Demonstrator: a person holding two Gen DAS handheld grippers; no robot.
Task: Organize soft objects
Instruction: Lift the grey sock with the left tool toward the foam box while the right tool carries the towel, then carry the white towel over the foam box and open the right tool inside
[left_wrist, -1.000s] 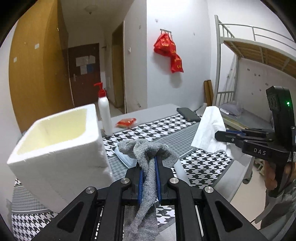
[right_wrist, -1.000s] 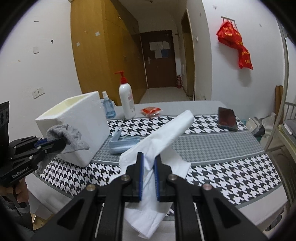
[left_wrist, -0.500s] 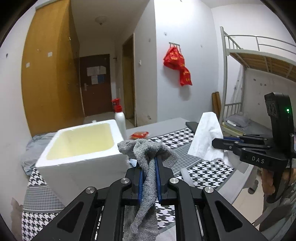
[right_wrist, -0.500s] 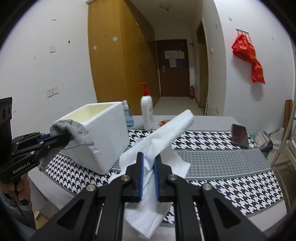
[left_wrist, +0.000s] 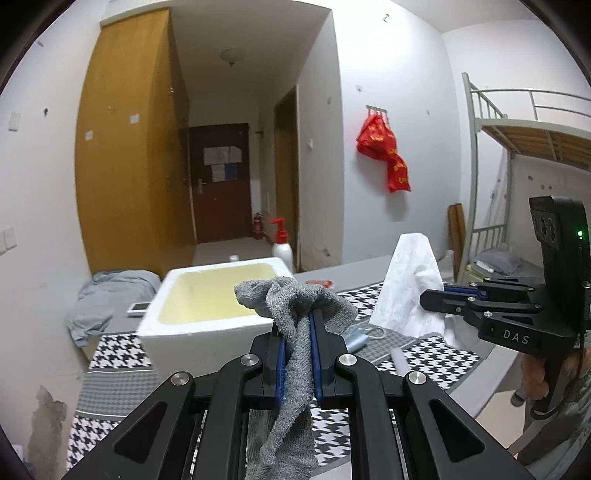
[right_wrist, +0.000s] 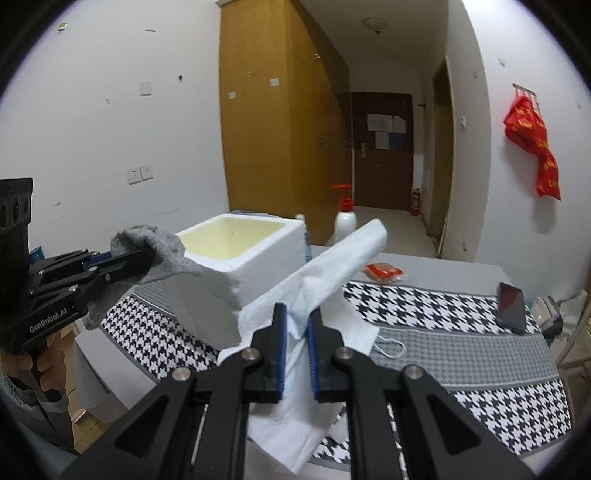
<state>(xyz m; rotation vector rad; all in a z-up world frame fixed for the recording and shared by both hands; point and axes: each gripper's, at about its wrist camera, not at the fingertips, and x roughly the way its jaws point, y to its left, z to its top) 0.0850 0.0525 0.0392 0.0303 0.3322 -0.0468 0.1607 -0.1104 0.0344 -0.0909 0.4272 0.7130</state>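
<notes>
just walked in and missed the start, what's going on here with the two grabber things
A person holds a gripper in each hand above a table with a houndstooth cloth. The left gripper is shut on a grey knitted cloth; the right gripper is shut on a white paper towel. Both items hang in the air near an open white foam box, whose visible inside looks empty.

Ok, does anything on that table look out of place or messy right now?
Mostly tidy. A face mask lies loose on the houndstooth cloth by the foam box, a red packet sits apart near the far edge, and a dark phone rests at the cloth's right end. Nothing looks spilled or damaged.
</notes>
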